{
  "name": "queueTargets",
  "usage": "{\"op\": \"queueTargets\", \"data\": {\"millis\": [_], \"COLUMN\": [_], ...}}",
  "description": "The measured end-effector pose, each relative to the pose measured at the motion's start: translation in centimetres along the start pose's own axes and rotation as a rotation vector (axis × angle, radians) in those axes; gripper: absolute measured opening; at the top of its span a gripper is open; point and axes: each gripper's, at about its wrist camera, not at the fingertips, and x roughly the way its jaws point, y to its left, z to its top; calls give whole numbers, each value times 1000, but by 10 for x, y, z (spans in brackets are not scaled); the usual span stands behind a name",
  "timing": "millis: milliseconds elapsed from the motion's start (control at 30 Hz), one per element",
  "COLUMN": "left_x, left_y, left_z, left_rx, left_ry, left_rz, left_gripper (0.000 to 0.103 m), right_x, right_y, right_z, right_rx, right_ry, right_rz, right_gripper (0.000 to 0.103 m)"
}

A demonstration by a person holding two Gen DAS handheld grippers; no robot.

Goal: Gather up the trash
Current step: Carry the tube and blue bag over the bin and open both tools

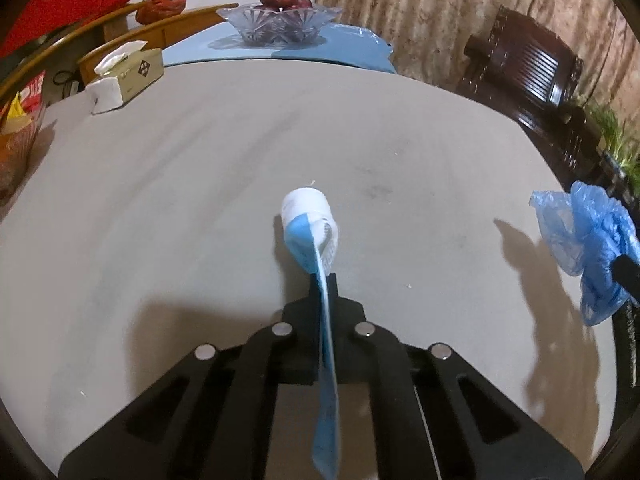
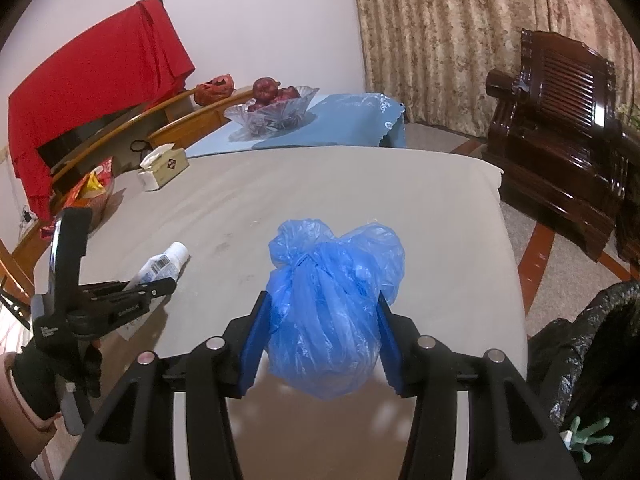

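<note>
A white and blue squeeze tube [image 1: 308,216] lies with its capped end on the grey tablecloth [image 1: 160,200]. My left gripper [image 1: 323,284] is shut on the tube's flat blue tail, which runs back between the fingers. In the right wrist view the same tube [image 2: 164,266] shows at the left, clamped by the left gripper [image 2: 160,284], which a gloved hand [image 2: 36,376] holds. My right gripper [image 2: 322,300] is shut on a knotted blue plastic bag [image 2: 328,264] and holds it above the table's near edge. The bag [image 1: 580,232] also hangs at the right edge of the left wrist view.
A black bin bag [image 2: 592,344] stands open on the floor at the right. A tissue box [image 2: 164,168], a glass bowl of fruit [image 2: 272,108] and a bowl of snack packets [image 1: 16,132] sit along the far and left sides. A dark wooden armchair [image 2: 560,152] stands beyond the table.
</note>
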Motion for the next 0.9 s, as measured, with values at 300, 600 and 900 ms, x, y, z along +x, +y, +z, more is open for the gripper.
{"op": "queueTargets", "data": {"millis": [300, 600, 900], "left_x": [-26, -55, -83], "left_y": [-10, -54, -109], "left_z": [6, 17, 19], "left_rx": [0, 75, 139], "left_ry": [-61, -105, -136], "left_rz": [-59, -103, -168], "left_gripper": [2, 2, 2], "right_x": [-4, -31, -71], "right_y": [-2, -5, -22], "right_z": [2, 14, 19], "right_rx": [-5, 4, 24], "right_ry": [-15, -75, -127], "right_rz": [3, -12, -48], "right_gripper": [49, 49, 49]}}
